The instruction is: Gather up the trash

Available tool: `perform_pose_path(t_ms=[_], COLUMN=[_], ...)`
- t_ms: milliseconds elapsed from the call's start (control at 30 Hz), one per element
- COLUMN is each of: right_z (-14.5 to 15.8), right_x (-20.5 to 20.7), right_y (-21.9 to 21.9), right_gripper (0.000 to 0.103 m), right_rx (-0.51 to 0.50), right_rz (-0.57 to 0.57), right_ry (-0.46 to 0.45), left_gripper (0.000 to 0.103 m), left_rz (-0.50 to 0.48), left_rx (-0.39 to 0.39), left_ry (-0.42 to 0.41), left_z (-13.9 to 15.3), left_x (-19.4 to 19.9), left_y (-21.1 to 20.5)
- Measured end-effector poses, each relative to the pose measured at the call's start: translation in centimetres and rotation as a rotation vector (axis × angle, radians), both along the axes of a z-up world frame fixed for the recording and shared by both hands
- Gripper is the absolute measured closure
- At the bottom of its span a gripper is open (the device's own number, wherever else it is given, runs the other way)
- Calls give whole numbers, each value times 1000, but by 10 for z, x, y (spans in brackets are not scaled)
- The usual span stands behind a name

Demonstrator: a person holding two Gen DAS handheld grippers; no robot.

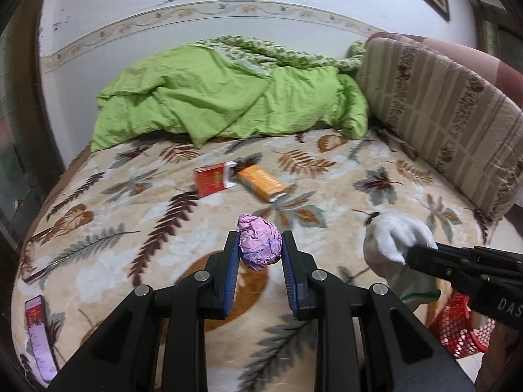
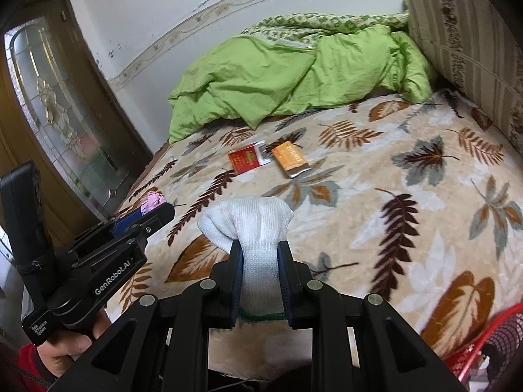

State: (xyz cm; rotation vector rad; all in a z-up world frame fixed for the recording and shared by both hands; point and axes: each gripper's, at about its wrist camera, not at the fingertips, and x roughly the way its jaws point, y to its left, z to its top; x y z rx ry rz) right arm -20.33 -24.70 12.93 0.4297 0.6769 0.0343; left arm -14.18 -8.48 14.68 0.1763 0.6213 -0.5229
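My left gripper (image 1: 260,249) is shut on a crumpled pink paper ball (image 1: 259,245), held above the leaf-patterned bed blanket (image 1: 130,228). My right gripper (image 2: 260,263) is shut on a white knitted glove (image 2: 251,225) with a green cuff edge; the same glove (image 1: 394,241) shows at the right of the left wrist view. The left gripper and a bit of the pink ball (image 2: 152,202) appear at the left of the right wrist view. A red carton (image 1: 214,181) and an orange carton (image 1: 263,183) lie side by side on the blanket further back.
A red mesh basket (image 1: 457,326) stands beside the bed at the lower right, also the basket (image 2: 490,343) in the right wrist view. A green quilt (image 1: 228,98) is heaped at the back, a striped cushion (image 1: 441,114) on the right. A phone (image 1: 39,333) lies at the bed's left edge.
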Motion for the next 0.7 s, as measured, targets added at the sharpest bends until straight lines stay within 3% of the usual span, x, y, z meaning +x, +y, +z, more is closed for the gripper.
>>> perform_pose_path(t_ms=[267,700], right_z=[4,2], right_x=[-71,-198], right_y=[-67,-162], right_gripper=[81,81], right_rx=[26,65], right_rz=[-188,-524], right_ry=[9,36], left_gripper=[79,79], left_rz=[-208,-515], left_rx=[-72,-51], left_ry=[65,166], left_z=[8,9], left_x=[-32,-99], left_y=[-47,-152])
